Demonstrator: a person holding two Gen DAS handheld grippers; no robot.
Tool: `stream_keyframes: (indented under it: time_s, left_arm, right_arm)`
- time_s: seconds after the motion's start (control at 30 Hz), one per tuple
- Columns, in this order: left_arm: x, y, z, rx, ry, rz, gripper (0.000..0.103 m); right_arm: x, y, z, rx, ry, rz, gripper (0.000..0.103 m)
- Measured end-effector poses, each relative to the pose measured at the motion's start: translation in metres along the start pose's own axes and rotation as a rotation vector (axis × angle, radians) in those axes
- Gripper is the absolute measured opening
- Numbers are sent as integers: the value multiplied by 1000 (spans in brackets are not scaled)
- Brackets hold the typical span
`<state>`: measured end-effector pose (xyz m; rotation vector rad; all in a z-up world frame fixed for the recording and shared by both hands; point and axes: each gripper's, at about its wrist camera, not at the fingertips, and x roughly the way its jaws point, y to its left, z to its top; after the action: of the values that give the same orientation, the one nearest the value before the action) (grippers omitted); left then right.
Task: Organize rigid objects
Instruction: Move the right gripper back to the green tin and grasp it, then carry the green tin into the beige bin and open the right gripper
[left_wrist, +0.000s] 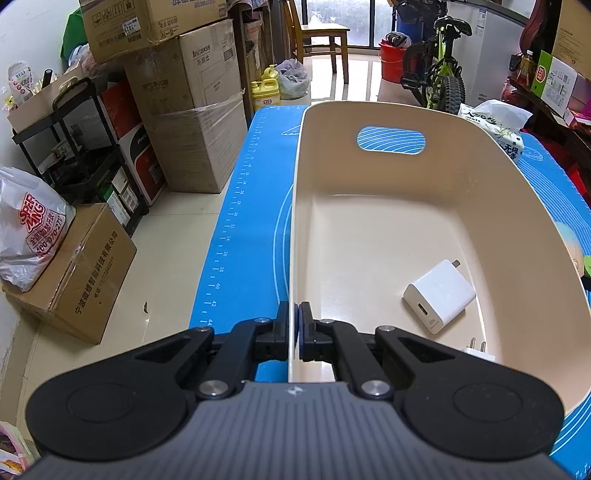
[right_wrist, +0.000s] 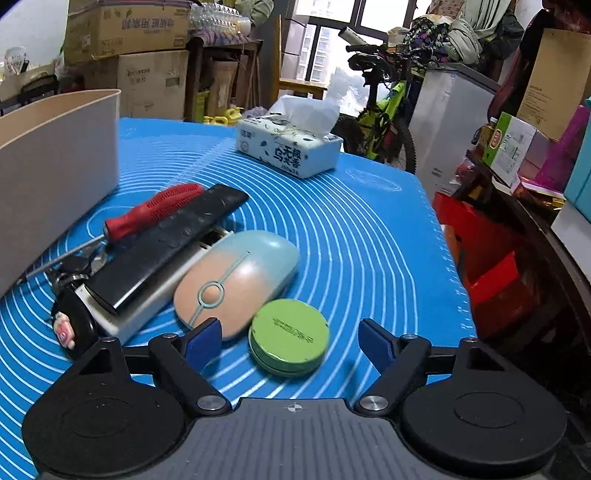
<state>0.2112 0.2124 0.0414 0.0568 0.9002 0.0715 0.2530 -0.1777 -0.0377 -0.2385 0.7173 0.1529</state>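
Observation:
My left gripper (left_wrist: 295, 325) is shut on the near left rim of a beige bin (left_wrist: 369, 206) that stands on the blue mat. Inside the bin lie a white charger (left_wrist: 439, 295) and a second white plug (left_wrist: 476, 352), partly hidden by my fingers. My right gripper (right_wrist: 288, 341) is open, its jaws on either side of a round green tin (right_wrist: 290, 338) on the mat. Just behind the tin lie a pink and blue mouse (right_wrist: 236, 280), a black remote (right_wrist: 166, 247) on a white box, a red screwdriver (right_wrist: 151, 210) and a black key fob (right_wrist: 74, 325). The bin's outer wall (right_wrist: 55, 177) stands to the left.
A tissue pack (right_wrist: 291, 147) lies at the far side of the blue mat (right_wrist: 351, 240). The mat's left edge (left_wrist: 229, 236) drops to the floor with cardboard boxes (left_wrist: 184, 110) and a black cart. A bicycle (right_wrist: 384, 122) and red bins (right_wrist: 487, 258) stand beyond the right edge.

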Motion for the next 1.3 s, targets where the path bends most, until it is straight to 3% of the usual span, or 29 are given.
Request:
stream_keyframes:
  time_s: [0.17,0.63,0.7,0.97,1.13,1.3]
  left_arm:
    - [0,2,-1,-2,-1,1,5]
    - [0,3,-1,-3,-1,1,5]
    - [0,3,-1,-2,-1,1,5]
    - [-1,3,-1,-2,-2,1,4]
    - [-2,7,0,-3,-4,0,4]
    - [-3,5,1,-2,-6,-1,4]
  right_arm:
    - [-1,-3,1,26,-8,66,71]
    - [-3,-12,-5,66,1,93,61]
    - [-3,-12,-6,66,4,84,52]
    - [-5,-14,-12,78,-18,78,51]
    - [-23,-17,-11,106,-76,59,50]
    - [-55,-8,12,90,-156,75,50]
